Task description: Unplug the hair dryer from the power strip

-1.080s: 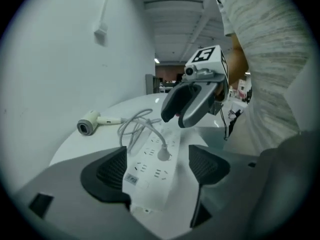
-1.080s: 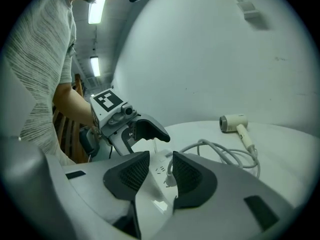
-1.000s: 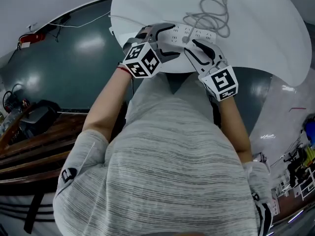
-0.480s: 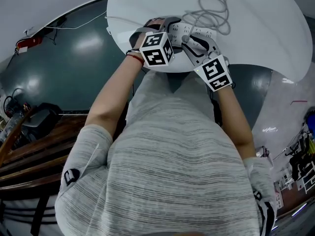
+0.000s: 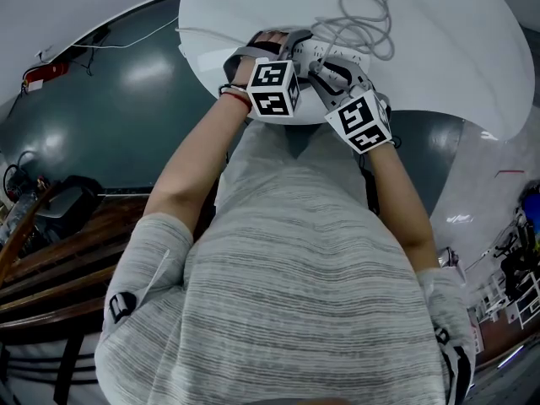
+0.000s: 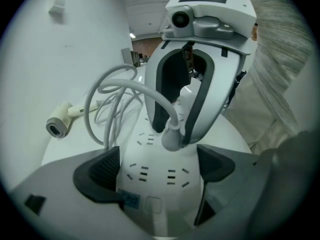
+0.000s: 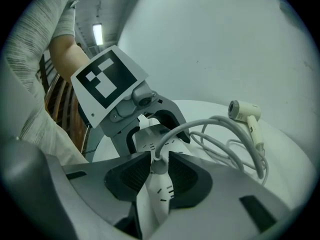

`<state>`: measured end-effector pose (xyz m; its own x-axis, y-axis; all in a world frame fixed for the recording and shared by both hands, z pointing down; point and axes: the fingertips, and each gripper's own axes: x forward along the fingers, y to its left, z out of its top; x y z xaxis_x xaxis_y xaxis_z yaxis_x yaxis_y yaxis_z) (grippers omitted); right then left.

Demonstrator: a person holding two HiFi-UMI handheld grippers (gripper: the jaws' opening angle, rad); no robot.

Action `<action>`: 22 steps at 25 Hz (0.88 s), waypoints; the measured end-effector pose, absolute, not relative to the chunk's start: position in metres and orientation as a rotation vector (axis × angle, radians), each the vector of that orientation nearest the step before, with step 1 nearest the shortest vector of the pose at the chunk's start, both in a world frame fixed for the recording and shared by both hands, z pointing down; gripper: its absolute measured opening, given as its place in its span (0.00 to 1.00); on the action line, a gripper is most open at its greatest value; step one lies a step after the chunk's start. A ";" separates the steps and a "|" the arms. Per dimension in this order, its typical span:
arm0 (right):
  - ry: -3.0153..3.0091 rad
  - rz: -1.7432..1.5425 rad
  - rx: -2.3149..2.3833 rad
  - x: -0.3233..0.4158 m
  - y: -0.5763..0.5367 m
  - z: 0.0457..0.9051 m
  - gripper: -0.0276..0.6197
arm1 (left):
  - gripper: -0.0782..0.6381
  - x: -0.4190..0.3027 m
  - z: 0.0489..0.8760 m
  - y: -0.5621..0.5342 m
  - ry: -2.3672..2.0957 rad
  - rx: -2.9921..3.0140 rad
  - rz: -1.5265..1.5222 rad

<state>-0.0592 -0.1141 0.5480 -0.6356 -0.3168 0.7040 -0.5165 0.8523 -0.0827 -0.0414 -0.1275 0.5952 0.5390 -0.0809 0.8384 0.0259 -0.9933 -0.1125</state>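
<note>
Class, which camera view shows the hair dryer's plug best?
The left gripper view: the plug shows whole, seated in the power strip, with its cord rising from it. The right gripper view shows it closer but hemmed between the jaws of the right gripper; they have just been closing around it. The head view barely shows it.

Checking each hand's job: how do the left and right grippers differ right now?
The left gripper has its jaws wide astride the power strip and has just been opening them; the right gripper has them narrow around the plug and has just been closing them. Neither plainly presses yet. Both angle down onto the table.
</note>
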 end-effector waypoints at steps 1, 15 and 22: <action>-2.296 0.349 0.596 -0.059 -0.114 0.548 0.21 | 0.76 -0.041 0.595 -0.127 0.046 -2.657 -1.457; -2.225 0.369 0.587 -0.058 -0.113 0.546 0.15 | 0.76 -0.041 0.595 -0.126 0.033 -2.659 -1.481; -2.187 0.346 0.629 -0.057 -0.110 0.541 0.13 | 0.76 -0.041 0.595 -0.124 0.031 -2.659 -1.484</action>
